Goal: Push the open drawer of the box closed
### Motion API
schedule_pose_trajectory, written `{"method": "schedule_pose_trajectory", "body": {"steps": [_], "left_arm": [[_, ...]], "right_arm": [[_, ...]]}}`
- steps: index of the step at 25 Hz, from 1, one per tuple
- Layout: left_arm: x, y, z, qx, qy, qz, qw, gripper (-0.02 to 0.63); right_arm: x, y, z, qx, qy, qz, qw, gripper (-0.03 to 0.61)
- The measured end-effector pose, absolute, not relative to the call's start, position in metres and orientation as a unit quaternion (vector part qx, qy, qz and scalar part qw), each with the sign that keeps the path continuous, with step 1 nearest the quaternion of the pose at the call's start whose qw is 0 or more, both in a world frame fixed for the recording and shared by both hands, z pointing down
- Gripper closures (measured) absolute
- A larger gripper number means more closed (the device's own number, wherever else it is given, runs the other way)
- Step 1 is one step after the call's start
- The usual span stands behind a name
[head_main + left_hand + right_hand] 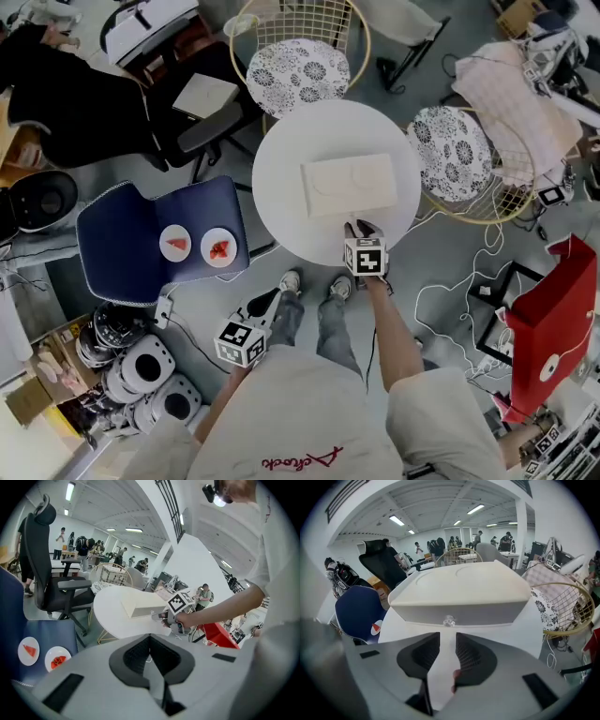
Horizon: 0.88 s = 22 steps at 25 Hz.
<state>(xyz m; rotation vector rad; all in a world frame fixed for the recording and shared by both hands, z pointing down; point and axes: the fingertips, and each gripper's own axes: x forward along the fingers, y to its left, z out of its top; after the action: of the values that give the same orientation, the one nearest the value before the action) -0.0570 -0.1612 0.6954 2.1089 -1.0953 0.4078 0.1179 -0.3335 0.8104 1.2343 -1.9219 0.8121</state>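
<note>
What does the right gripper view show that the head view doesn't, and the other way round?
Only the right gripper view: the small clear knob on the white box's front, and the right gripper's jaws apart, nothing between them. Only the head view: the left gripper and the person's shoes. Both: the white box, the round table, the blue chair.

In the head view, the box (349, 185) shows only its top, so its drawer front is hidden. The red food on the plates (166, 236), near left, is too small to name. The far people (440, 544) are tiny.
</note>
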Motion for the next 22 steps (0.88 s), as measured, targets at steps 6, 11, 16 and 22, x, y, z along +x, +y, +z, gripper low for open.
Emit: {"method": "schedule_pose_trajectory", "body": {"steps": [6,11,16,22], "left_arm": [[-0.054,-0.163,0.692,0.822,-0.421,0.156,0.35,0.601],[-0.049,-0.162,0.69,0.827,-0.418,0.153,0.344,0.601],[-0.042,-0.163,0.685,0.834,-0.414,0.145,0.336,0.601],[-0.037,-0.191,0.657,0.853,-0.41,0.127,0.296,0.601]], "right_arm": [[0.119,-0.329,0.797,0.483,-0.752,0.289,0.344,0.561],[0.117,-0.325,0.784,0.487,-0.761,0.272,0.33,0.563],[0.114,-0.319,0.758,0.494,-0.774,0.24,0.316,0.561],[0.105,-0.326,0.688,0.515,-0.794,0.189,0.263,0.563]]}}
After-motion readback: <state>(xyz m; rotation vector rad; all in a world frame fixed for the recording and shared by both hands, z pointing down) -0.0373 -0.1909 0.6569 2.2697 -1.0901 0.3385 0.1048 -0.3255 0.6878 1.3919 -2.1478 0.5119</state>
